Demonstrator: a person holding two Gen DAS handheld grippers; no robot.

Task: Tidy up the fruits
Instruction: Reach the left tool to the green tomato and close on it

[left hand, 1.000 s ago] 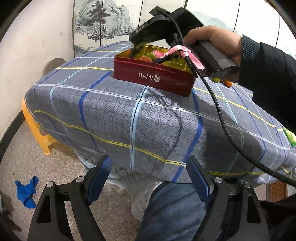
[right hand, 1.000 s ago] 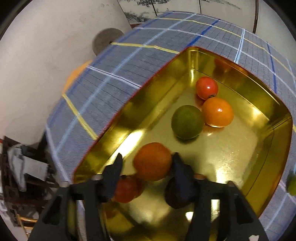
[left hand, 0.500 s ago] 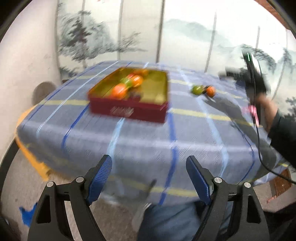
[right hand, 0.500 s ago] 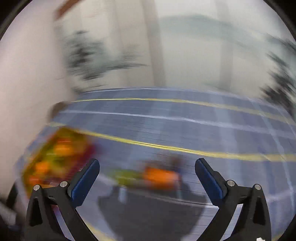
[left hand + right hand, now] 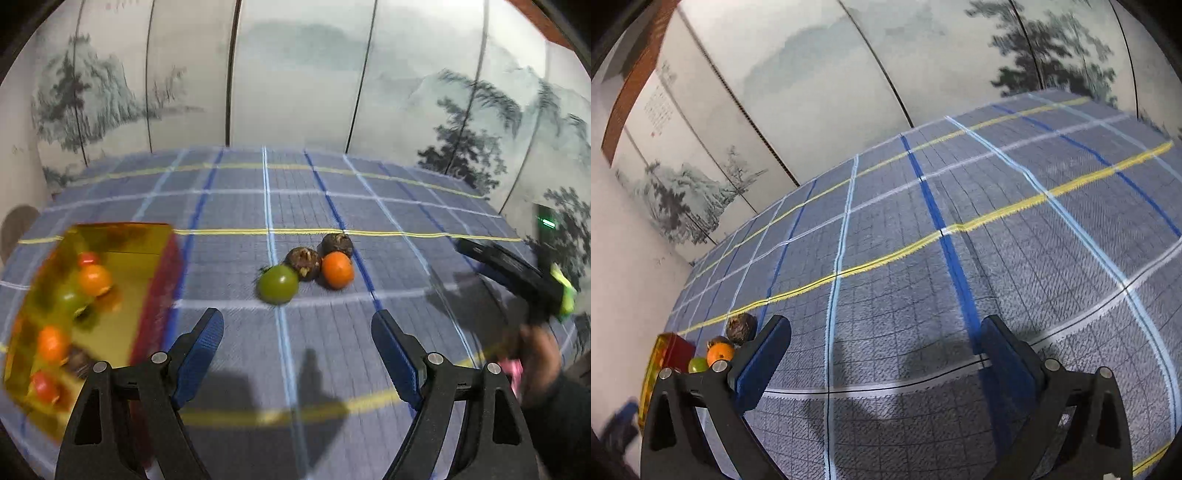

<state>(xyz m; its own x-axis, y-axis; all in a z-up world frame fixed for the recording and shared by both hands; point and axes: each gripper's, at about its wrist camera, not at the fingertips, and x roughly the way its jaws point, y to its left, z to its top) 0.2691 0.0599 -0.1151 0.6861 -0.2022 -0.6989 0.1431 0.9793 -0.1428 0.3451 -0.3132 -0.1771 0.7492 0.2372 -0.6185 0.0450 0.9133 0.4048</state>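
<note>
On the plaid surface, left tongs (image 5: 297,341) and right tongs (image 5: 884,356) both gape empty, four loose fruits (image 5: 306,267) beside the tin (image 5: 96,317); next, probably, lower onto one and pinch.

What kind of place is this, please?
Probably a room in a home: a table under a blue-grey checked tablecloth, a folding screen painted with misty mountains and pines behind it, and a red tin with a gold inside holding small fruits.
</note>
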